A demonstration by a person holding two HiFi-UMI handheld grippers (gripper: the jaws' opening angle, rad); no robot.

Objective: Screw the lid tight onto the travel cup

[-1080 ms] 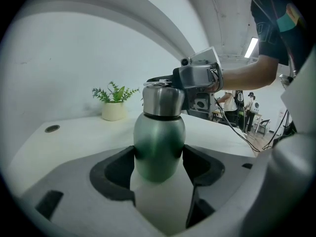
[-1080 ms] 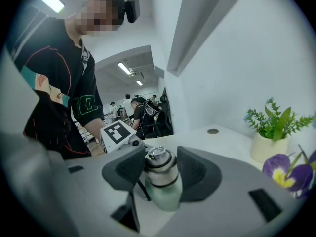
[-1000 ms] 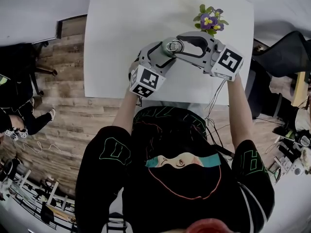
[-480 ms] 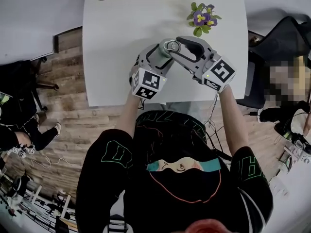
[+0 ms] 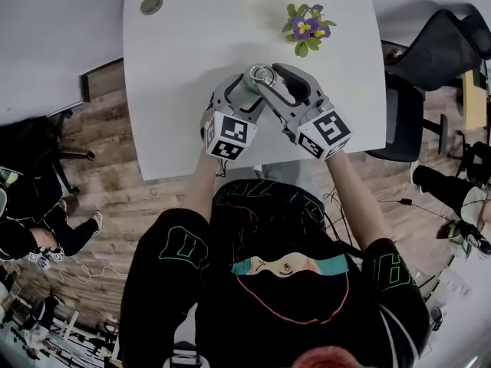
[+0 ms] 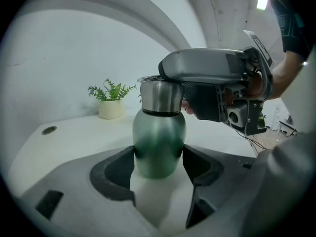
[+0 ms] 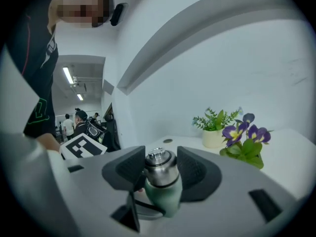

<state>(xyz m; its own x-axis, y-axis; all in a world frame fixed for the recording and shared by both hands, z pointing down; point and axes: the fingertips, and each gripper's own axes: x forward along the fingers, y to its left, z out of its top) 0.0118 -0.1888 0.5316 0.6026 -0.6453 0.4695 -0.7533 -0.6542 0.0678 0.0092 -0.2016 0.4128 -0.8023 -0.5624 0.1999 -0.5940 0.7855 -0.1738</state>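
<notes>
Left gripper view, travel cup point(image 6: 159, 142): green metal body, upright, seen between the two dark pads above the white tabletop; whether its base touches the surface cannot be told.
lid point(image 6: 160, 97): brushed steel, seated on the cup's neck, with a small knob on top that shows in the right gripper view.
left gripper point(image 6: 159, 162): jaws closed round the lower half of the green body, one pad pressed against each side.
right gripper point(image 7: 160, 169): reaches in from the other side at the top of the cup; its ribbed pads are clamped on the steel lid, left and right, and set fairly wide to take it.
head view: both grippers meet over the near half of the table, the cup's top showing as a small ring between them.
marker cubes point(image 5: 228, 136): one on each gripper, at the ends nearest the person.
table point(image 5: 192, 67): white, with rounded corners.
purple-and-yellow flowers point(image 5: 304, 29): on the table beyond the grippers, well apart from the cup.
potted green plant point(image 6: 111, 100): in a pale pot at the table's far edge.
grommet point(image 5: 151, 4): round, set in the table's far left corner.
chair point(image 5: 437, 60): black, just beside the table's right edge.
wooden floor point(image 5: 123, 198): brown planks to the left of the table.
</notes>
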